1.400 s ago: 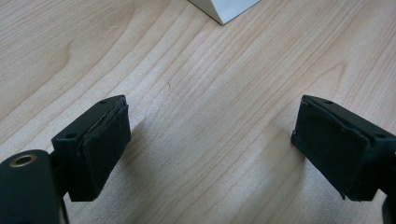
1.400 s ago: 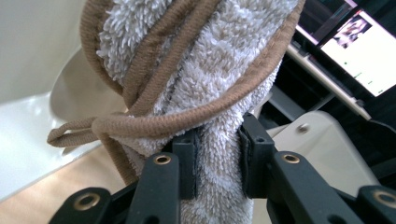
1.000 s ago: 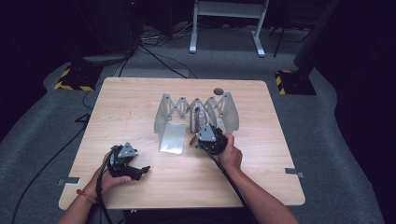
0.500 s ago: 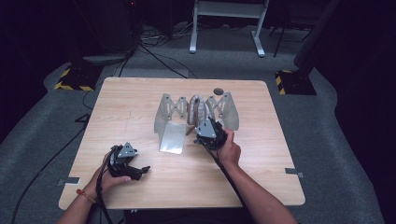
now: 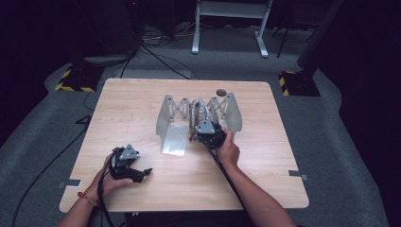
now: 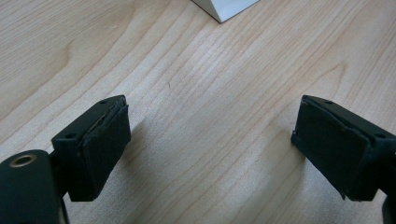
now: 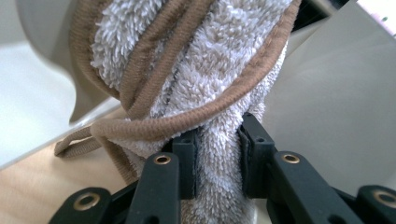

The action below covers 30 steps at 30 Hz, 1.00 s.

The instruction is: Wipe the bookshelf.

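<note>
Item: towel [image 7: 210, 60], pale terry cloth with a brown corded edge and a brown loop. It stood bunched among the slots of the rack [image 5: 170, 113], near the rack's middle, with the loop trailing down toward the wood on one side.

Holder: right gripper [image 7: 217, 161], jaws clenched on a fold of the towel, both black pads pressed into the pile. In the high view the right gripper [image 5: 208, 133] sat at the front of the rack, hand behind it.

Surround: rack, a grey zigzag stand with upright plates and a flat tongue reaching toward the person, set at the centre of the table [image 5: 127, 104].

Idle item: left gripper [image 6: 210, 154], jaws spread wide over bare wood with nothing between them; in the high view the left gripper [image 5: 127, 165] rested near the table's front left, well apart from the rack.

Handling note, as a judgement: the step looked to be moving the towel through the rack's slots. The grip was low on a single fold, so a slow, straight pull in line with the slot would have suited best. The loose loop could have snagged on a plate edge. The light rack might have slid, and the free left gripper could have steadied it.
</note>
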Each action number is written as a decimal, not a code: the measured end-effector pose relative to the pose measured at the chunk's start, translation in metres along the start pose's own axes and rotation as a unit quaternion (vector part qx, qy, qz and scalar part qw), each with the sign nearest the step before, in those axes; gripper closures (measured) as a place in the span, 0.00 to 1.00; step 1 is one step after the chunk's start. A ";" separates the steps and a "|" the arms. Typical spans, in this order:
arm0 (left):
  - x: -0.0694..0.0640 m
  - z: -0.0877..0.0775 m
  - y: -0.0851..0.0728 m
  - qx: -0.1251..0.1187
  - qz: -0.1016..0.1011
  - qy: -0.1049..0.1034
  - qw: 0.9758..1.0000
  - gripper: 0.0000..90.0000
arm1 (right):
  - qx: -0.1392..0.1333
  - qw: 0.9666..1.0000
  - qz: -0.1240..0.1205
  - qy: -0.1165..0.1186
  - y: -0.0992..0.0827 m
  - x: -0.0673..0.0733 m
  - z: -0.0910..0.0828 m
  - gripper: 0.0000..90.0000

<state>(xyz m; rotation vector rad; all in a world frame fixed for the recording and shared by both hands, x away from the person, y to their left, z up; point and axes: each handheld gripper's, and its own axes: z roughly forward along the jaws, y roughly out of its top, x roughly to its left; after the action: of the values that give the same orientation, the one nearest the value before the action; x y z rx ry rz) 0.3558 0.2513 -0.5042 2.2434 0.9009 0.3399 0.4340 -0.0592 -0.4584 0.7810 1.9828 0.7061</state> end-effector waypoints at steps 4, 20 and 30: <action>0.000 0.000 0.000 0.000 0.000 0.000 1.000 0.13 | 0.030 0.999 0.007 0.024 -0.011 0.007 0.012 0.80; 0.000 0.000 0.000 -0.001 -0.001 0.000 1.000 0.13 | -0.046 0.998 0.019 -0.024 0.009 -0.008 -0.025 0.80; 0.000 0.000 0.000 0.000 -0.002 -0.001 1.000 0.13 | -0.068 0.997 0.017 -0.038 0.025 -0.031 -0.050 0.80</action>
<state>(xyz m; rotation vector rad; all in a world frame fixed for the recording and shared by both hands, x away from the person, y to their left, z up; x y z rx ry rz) 0.3555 0.2512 -0.5041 2.2419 0.9046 0.3360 0.4100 -0.0748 -0.4013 0.7506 1.8351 0.8110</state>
